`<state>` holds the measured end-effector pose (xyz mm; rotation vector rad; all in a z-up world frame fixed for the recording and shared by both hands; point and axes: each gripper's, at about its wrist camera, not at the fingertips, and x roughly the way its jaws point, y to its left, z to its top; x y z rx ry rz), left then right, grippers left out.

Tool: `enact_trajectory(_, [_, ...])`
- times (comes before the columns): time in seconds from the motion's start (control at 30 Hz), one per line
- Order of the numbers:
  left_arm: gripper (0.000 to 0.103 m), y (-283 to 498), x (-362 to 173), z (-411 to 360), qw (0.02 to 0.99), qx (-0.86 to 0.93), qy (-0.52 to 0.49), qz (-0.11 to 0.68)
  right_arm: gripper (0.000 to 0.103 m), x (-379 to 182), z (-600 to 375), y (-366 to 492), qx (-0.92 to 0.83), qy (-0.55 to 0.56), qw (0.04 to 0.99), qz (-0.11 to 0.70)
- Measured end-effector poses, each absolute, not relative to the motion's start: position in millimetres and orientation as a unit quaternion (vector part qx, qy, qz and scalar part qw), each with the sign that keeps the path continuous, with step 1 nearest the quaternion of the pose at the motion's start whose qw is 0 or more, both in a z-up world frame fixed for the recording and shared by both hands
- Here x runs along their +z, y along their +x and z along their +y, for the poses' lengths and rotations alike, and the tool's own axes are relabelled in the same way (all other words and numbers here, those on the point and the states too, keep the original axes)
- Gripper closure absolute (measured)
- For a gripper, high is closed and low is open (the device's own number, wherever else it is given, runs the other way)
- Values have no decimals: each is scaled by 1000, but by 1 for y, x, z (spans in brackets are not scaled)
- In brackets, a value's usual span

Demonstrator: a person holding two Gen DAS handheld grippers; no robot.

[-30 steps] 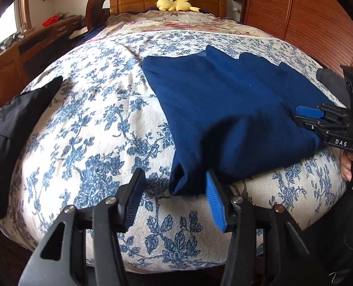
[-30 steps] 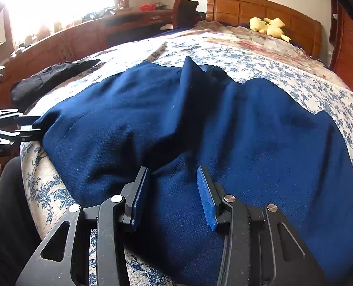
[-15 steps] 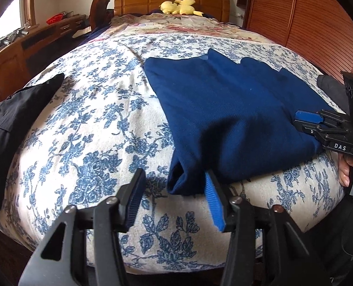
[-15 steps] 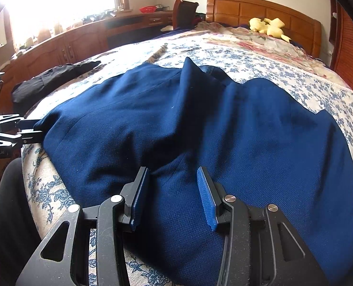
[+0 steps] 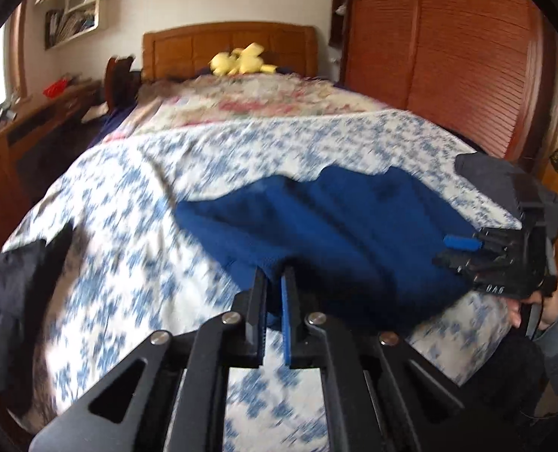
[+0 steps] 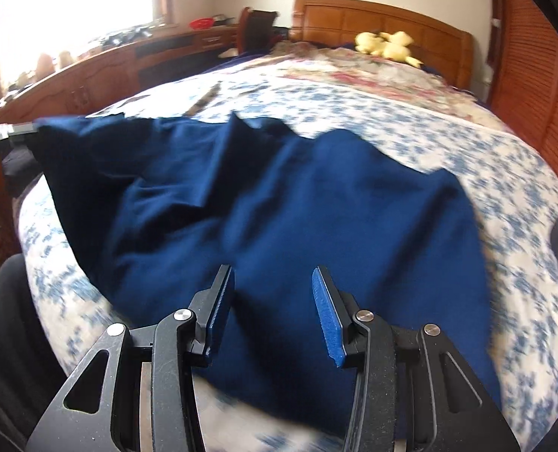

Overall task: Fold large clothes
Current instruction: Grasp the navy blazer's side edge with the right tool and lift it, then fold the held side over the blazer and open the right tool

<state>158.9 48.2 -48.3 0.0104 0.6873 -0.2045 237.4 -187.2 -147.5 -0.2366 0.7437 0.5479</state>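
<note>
A large navy blue garment (image 5: pixel 354 226) lies on the floral bedspread (image 5: pixel 136 233); it also fills the right wrist view (image 6: pixel 316 211). My left gripper (image 5: pixel 274 282) is shut on the garment's near left corner and lifts it off the bed. My right gripper (image 6: pixel 273 301) is open, jaws wide apart, just above the garment's near edge; it also shows at the right of the left wrist view (image 5: pixel 463 248). The lifted corner shows at the far left of the right wrist view (image 6: pixel 53 132).
A black garment (image 5: pixel 11 301) lies at the bed's left edge. A dark grey garment (image 5: pixel 505 184) sits at the right edge. A yellow plush toy (image 5: pixel 241 62) lies by the headboard. A wooden dresser (image 6: pixel 90 75) runs along the left, a wardrobe (image 5: pixel 448 56) on the right.
My left gripper closed on the garment's near left corner and raised it, pulling the cloth up and rumpling it. The right gripper stayed open over the near edge.
</note>
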Motion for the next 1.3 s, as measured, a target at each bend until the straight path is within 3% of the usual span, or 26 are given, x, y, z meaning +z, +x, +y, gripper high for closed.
enact_trajectory(0.4, [103,220,18,-119,920,-244,83,295,60,-127,-297,226,189,-60,918,343])
enact_trajectory(0.63, [103,236,4,-188,900,-288,98,311,60,-120,-331,217,173,-47,923,340])
enact_trajectory(0.83, [98,232,-13,-185,897,-280,97,327,60,-117,-342,218,173,-50,924,337])
enact_trajectory(1.2, [68,207,7,-119,920,-253,79,290,60,-71,-307,229,202,-39,932,298])
enact_trajectory(1.3, [66,204,5,-95,926,-234,76,287,60,-60,-288,231,222,-39,930,291])
